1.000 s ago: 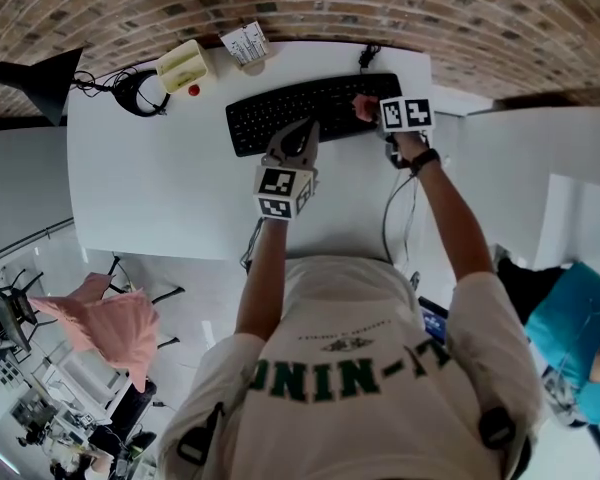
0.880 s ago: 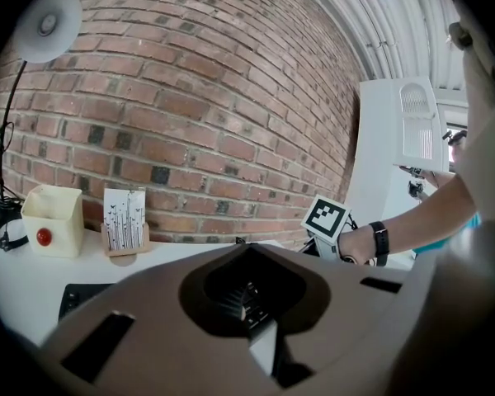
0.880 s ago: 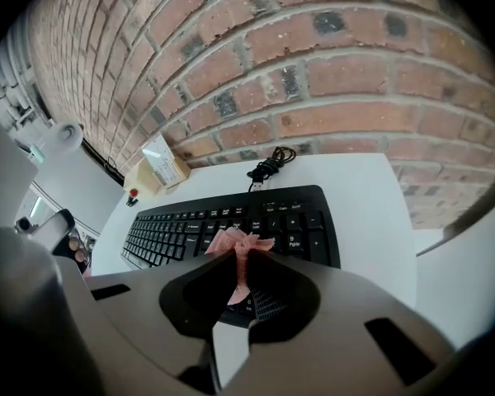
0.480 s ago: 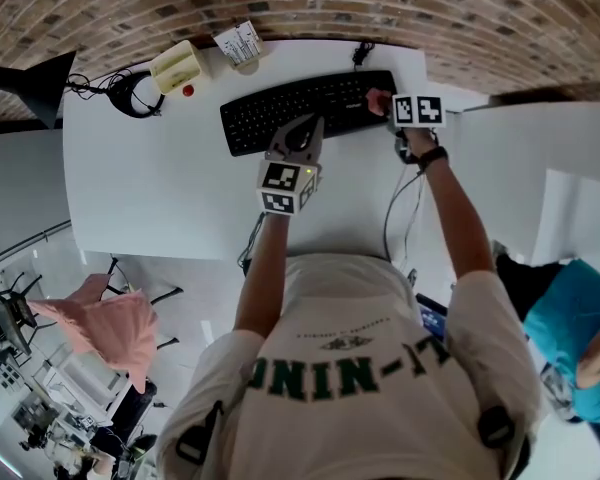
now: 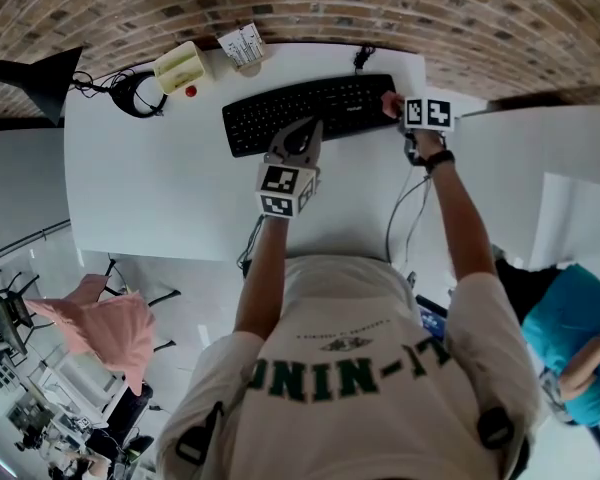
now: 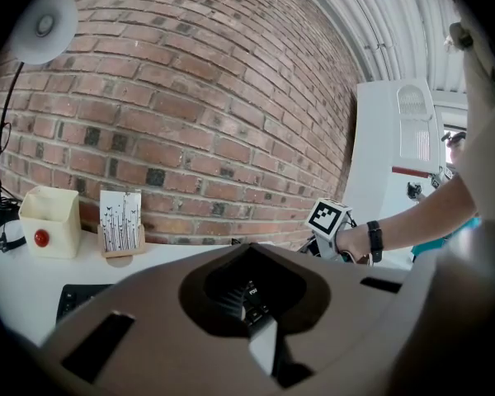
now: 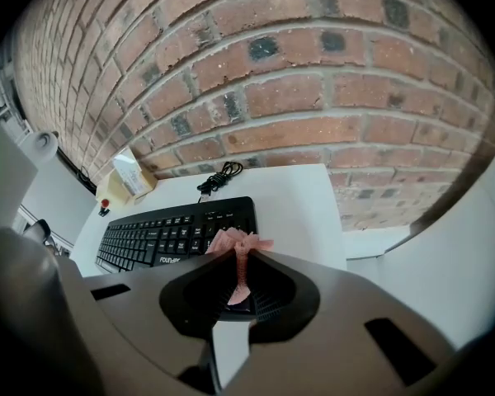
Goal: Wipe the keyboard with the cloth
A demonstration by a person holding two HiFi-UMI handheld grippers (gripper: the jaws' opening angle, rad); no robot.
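Note:
The black keyboard (image 5: 305, 108) lies across the back of the white table (image 5: 150, 188). My right gripper (image 5: 396, 106) is shut on a small pink cloth (image 5: 388, 100) at the keyboard's right end. In the right gripper view the cloth (image 7: 236, 242) bunches out of the shut jaws just above the keyboard's (image 7: 169, 236) right edge. My left gripper (image 5: 303, 128) is shut on nothing, its tips over the keyboard's front edge near the middle. Keys show through the gap behind its tips (image 6: 249, 250) in the left gripper view.
A yellow box (image 5: 182, 65), a red button (image 5: 191, 91) and a card stand (image 5: 244, 44) sit at the back left. A black lamp (image 5: 40, 78) and coiled cable (image 5: 135, 93) are further left. The keyboard's cord (image 5: 365, 57) runs to the brick wall (image 5: 380, 8). A cable (image 5: 400, 213) hangs off the table's right.
My right gripper has slid the pink cloth rightward, from over the keyboard's right-hand keys to its right end. The left gripper has stayed in place.

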